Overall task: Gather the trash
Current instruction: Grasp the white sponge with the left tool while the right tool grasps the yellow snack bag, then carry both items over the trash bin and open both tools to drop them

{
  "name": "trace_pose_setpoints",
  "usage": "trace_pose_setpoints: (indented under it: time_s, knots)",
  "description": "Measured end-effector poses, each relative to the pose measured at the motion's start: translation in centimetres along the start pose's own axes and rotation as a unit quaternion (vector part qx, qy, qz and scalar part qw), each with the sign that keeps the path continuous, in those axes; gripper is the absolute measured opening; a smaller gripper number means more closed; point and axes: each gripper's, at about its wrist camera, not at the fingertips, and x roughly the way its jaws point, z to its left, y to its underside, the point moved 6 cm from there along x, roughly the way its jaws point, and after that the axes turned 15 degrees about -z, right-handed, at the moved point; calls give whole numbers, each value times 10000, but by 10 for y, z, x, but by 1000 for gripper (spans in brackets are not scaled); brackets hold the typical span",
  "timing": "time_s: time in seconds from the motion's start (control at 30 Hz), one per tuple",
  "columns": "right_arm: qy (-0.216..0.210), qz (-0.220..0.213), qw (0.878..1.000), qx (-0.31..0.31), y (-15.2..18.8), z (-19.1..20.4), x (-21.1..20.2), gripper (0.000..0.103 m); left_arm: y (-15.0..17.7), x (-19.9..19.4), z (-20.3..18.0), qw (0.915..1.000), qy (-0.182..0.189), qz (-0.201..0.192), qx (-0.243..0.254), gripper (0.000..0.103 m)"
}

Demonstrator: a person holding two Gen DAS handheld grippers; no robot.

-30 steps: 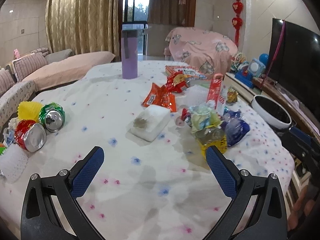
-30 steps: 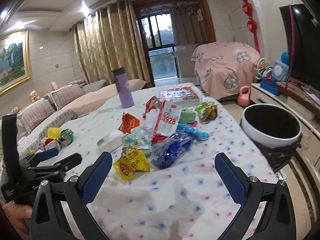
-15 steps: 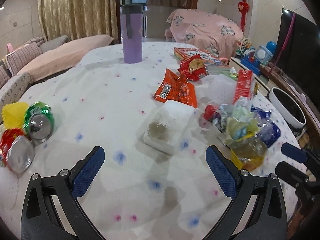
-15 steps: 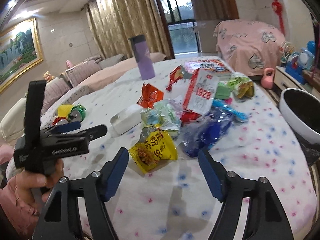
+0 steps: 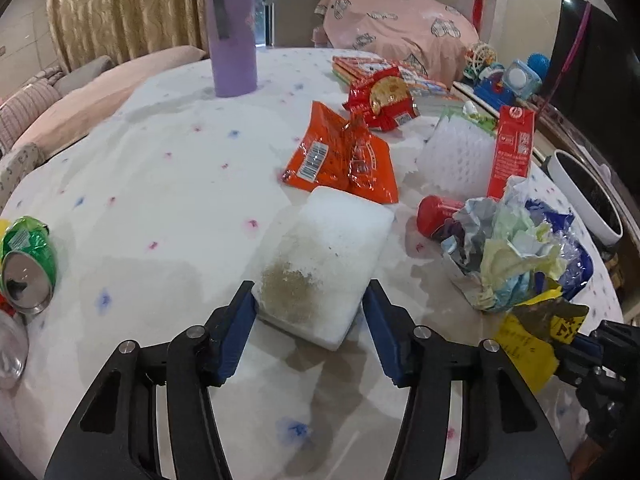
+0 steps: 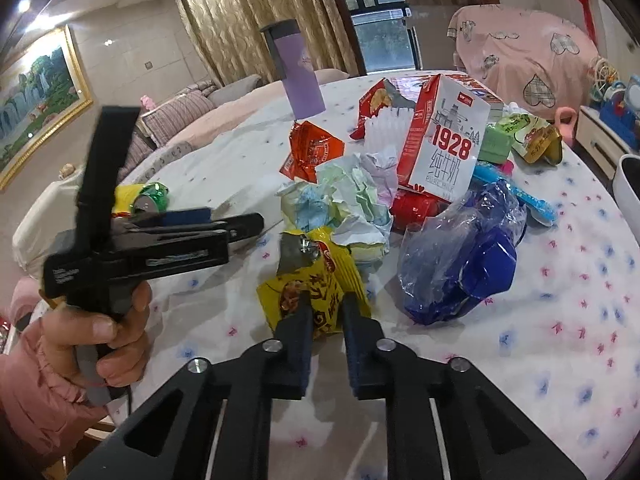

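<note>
My left gripper (image 5: pixel 308 304) is closed around the near end of a dirty white foam block (image 5: pixel 324 264) lying on the table; both pads touch its sides. My right gripper (image 6: pixel 325 304) is shut on a yellow snack wrapper (image 6: pixel 312 284), which also shows in the left wrist view (image 5: pixel 532 332). Behind the wrapper lie crumpled paper (image 6: pixel 352 204), a blue plastic bag (image 6: pixel 460 264), a red and white milk carton (image 6: pixel 444 144) and orange wrappers (image 5: pixel 344 156). The white trash bin (image 5: pixel 588 200) stands off the table's right edge.
A purple tumbler (image 5: pixel 231 28) stands at the table's far side. Crushed cans (image 5: pixel 28 256) lie at the left edge. A white foam net (image 5: pixel 456 156), a red snack bag (image 5: pixel 380 100) and a red can (image 5: pixel 436 216) lie mid-right. The left gripper also appears in the right wrist view (image 6: pixel 160 240).
Both grippers moved forward and closed: the left onto the foam block, the right onto the yellow wrapper. Both were wide open a second ago.
</note>
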Motion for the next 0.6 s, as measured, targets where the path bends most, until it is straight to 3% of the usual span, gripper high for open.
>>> trace_pose_setpoints:
  time_s: [0.23,0.6]
  knots:
    - [-110,-199,9996,171,-4,-8,-28,11,6,-36,-26,9994,303,-182,-68,52]
    - [331,-668,9961,474,-6,-43,-89,11,-10,-90,-95,9926,1057,-582,141,52]
